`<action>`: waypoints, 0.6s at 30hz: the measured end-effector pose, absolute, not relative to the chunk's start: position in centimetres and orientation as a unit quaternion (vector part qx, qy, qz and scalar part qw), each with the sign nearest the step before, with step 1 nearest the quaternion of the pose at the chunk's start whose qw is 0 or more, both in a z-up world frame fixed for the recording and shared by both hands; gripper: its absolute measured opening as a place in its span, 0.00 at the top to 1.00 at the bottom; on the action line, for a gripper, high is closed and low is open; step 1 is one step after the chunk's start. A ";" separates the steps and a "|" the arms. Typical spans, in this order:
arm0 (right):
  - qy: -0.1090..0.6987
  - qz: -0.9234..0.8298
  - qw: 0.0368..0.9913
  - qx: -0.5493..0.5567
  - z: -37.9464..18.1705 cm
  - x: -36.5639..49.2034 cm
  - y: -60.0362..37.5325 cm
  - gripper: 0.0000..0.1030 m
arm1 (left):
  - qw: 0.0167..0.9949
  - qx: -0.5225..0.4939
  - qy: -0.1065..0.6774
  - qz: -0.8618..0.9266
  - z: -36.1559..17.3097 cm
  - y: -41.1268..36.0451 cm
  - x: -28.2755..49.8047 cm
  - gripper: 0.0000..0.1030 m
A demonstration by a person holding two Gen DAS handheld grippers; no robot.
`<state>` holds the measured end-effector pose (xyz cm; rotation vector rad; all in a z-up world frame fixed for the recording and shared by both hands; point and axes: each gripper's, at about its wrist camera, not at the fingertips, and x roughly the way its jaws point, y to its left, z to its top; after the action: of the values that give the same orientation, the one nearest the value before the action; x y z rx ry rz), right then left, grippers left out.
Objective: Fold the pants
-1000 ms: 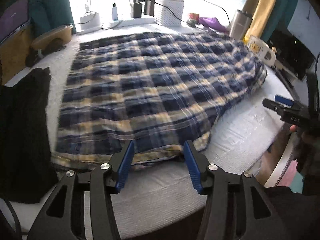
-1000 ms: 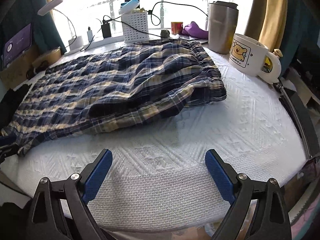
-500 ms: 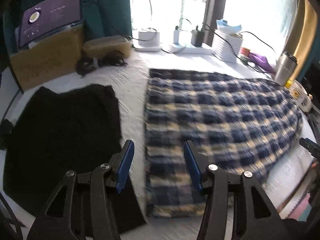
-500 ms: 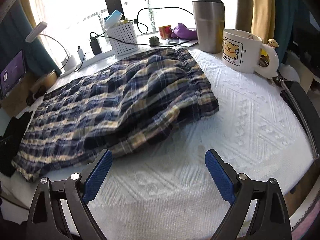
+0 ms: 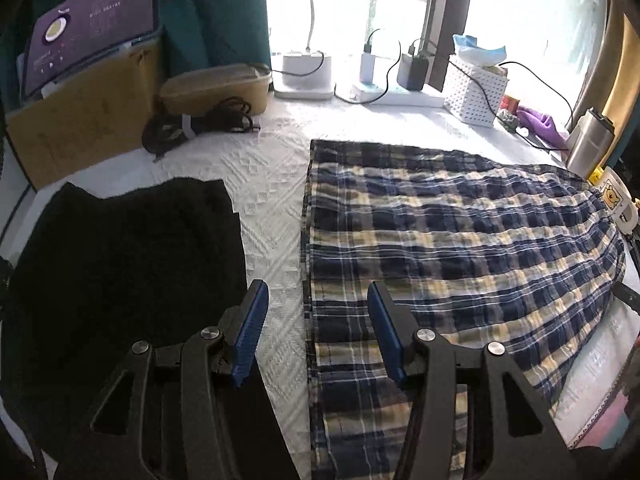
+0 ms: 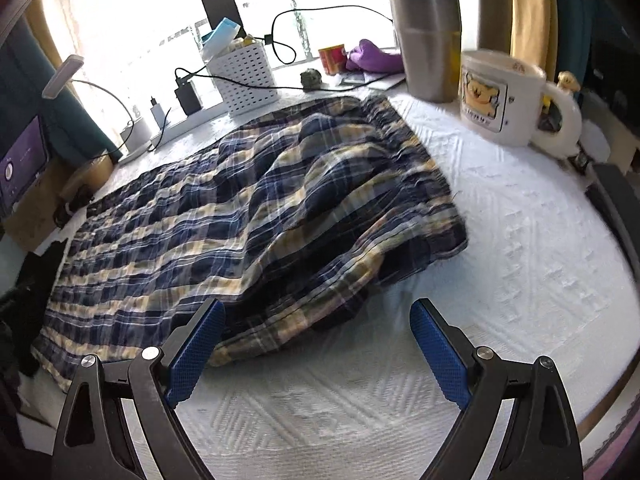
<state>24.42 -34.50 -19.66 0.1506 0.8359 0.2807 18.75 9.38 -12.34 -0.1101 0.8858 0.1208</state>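
Note:
Blue and yellow plaid pants [image 5: 460,248] lie spread on the white textured table cover [image 5: 268,184], their straight hem edge at the left. My left gripper [image 5: 316,304] hangs open above that hem edge, one finger over the white cover, the other over the plaid cloth, nothing between them. In the right wrist view the plaid pants [image 6: 248,216] are rumpled near the waistband end. My right gripper [image 6: 316,320] stands open above the near edge of the cloth, holding nothing.
A black garment [image 5: 120,264] lies left of the pants. A cardboard box [image 5: 84,120], a tan case [image 5: 216,88], chargers and a white basket [image 5: 476,92] line the back. A steel tumbler [image 6: 428,40] and a bear mug [image 6: 504,100] stand at the right.
The left gripper has swung left from the pants' near edge to their hem end, bringing the black garment into view. The right gripper has edged closer to the rumpled cloth. Both stayed open.

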 end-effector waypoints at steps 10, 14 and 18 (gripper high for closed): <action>0.398 0.130 0.900 0.120 -19.3 27.2 -34.0 0.10 | 0.899 -0.057 0.429 0.065 -12.5 11.1 19.8 0.50; 0.397 0.130 0.898 0.139 -19.2 29.1 -34.2 0.10 | 0.896 -0.067 0.432 0.077 -12.7 11.9 20.0 0.50; 0.391 0.137 0.901 0.130 -19.1 30.6 -33.8 0.10 | 0.891 -0.071 0.440 0.085 -13.3 12.2 20.3 0.50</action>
<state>30.65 -33.81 -19.13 0.2682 0.8087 0.2841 20.28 12.20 -13.26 -0.1475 0.9134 0.1756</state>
